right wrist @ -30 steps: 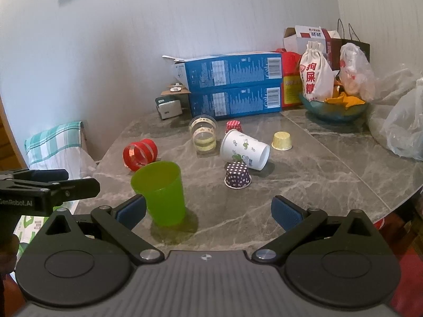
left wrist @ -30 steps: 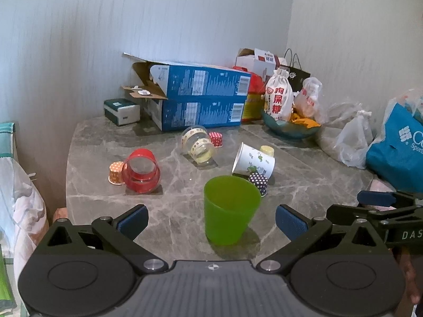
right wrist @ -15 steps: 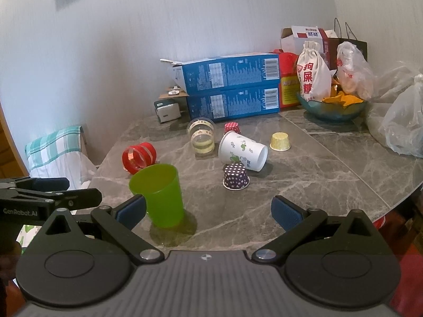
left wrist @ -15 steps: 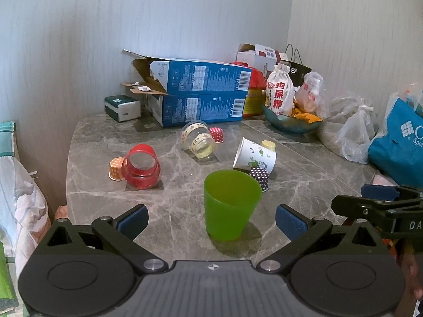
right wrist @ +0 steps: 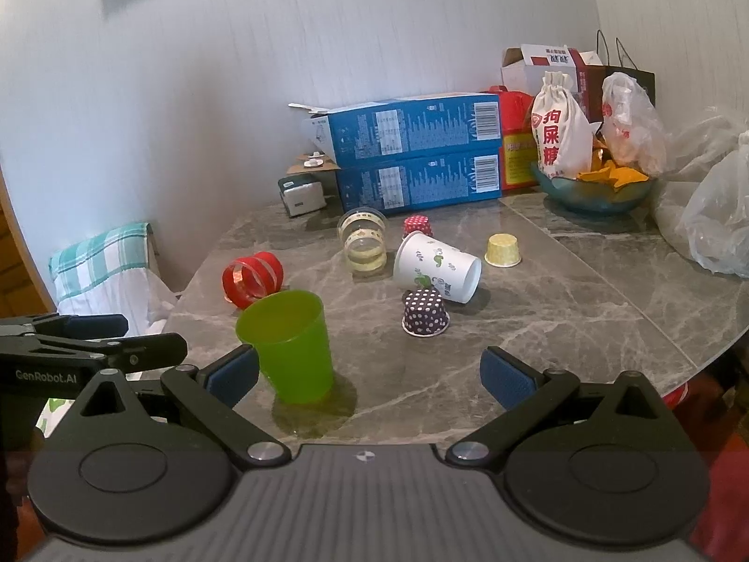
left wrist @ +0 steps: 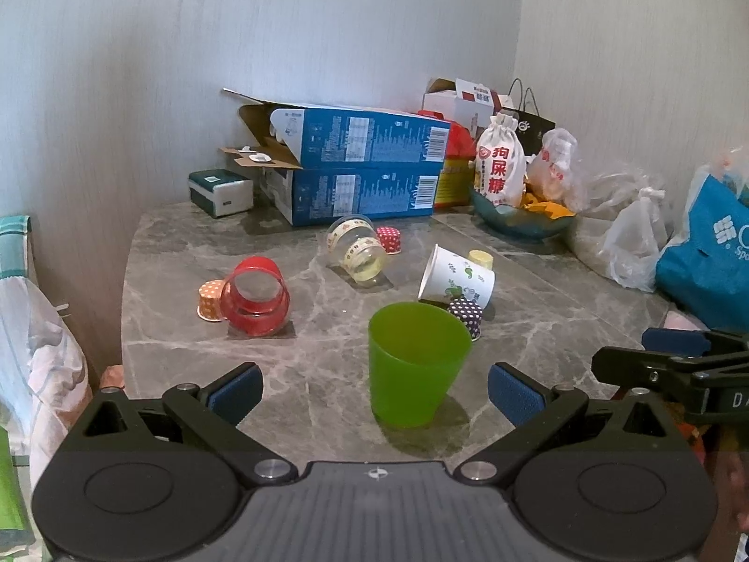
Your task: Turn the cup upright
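Green cup upright on marble table, near its front edge; flip step apparently complete.

Left gripper and right gripper: spread wide, holding nothing, clear of cup. Next: retract without contact; white paper cup, on its side, possibly 1 more target.

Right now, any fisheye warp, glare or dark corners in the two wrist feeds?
Left wrist view: strong barrel warp, black vignette in the corners, green cup sharp with a soft shadow. Right wrist view: same warp and vignette, table edge bows, a sheen of window light on the marble by the teal bowl; no blur.
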A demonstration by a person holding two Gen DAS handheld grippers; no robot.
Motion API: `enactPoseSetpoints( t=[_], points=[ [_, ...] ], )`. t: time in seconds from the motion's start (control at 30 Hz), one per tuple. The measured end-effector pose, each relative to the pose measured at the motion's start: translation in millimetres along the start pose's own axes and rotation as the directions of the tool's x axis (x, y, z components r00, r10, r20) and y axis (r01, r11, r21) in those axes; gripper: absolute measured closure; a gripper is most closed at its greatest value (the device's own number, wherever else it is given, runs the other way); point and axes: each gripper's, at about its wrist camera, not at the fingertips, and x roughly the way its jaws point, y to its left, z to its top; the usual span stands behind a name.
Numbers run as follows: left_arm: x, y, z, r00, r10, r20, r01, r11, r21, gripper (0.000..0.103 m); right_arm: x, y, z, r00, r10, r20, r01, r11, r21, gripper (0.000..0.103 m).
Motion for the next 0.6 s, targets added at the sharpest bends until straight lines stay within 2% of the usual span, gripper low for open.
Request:
enactPoseSetpoints(
  t=[0.6],
  points=[
    [7.0, 0.7, -0.9, 1.0, 0.001, -0.017, -0.001, 1.0, -0.001, 0.0, 2.3, -0.4, 0.4, 1.0, 0.005, -0.009, -0.005, 1.0, 0.006, 0.001]
  ],
)
